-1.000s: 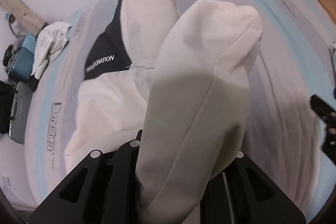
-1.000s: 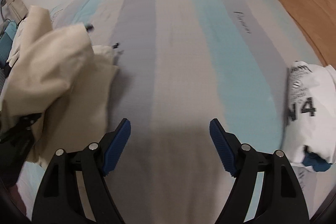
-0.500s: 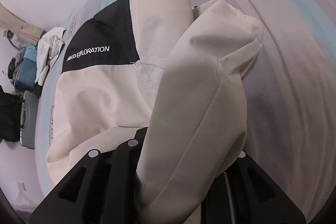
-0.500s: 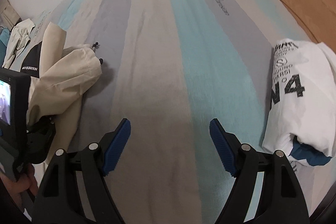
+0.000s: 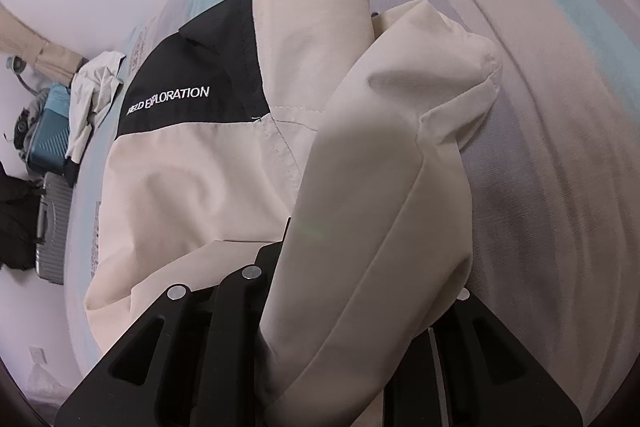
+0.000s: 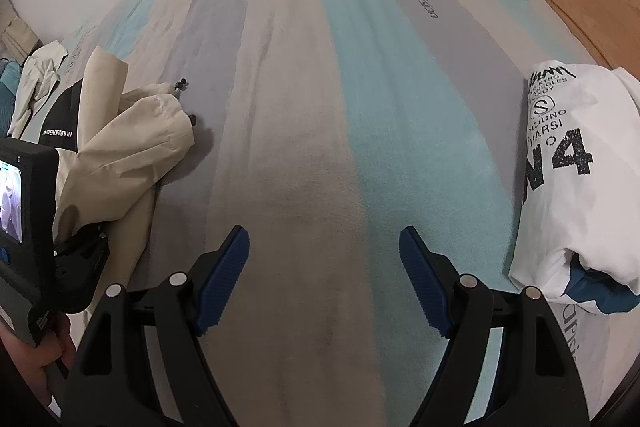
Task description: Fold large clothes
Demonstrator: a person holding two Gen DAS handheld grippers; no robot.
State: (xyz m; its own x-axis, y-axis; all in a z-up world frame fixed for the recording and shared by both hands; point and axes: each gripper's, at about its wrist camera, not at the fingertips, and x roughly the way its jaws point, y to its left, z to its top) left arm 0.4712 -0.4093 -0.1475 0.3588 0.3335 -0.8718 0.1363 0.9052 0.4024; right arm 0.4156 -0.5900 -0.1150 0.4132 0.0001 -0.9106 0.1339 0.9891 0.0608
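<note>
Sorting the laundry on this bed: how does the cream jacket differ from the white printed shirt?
The cream jacket has a black panel with small white lettering; the white shirt carries large black print. The jacket's sleeve sits in the left hand-held gripper, whose jaws have just been opening; nothing grips the shirt. The jacket is spread loosely, the shirt bundled. Both rest on the striped bedsheet.

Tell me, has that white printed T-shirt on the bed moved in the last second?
No. The white T-shirt lies on the same grey stripe of the bedsheet; only the camera came nearer, so it looks bigger.
</note>
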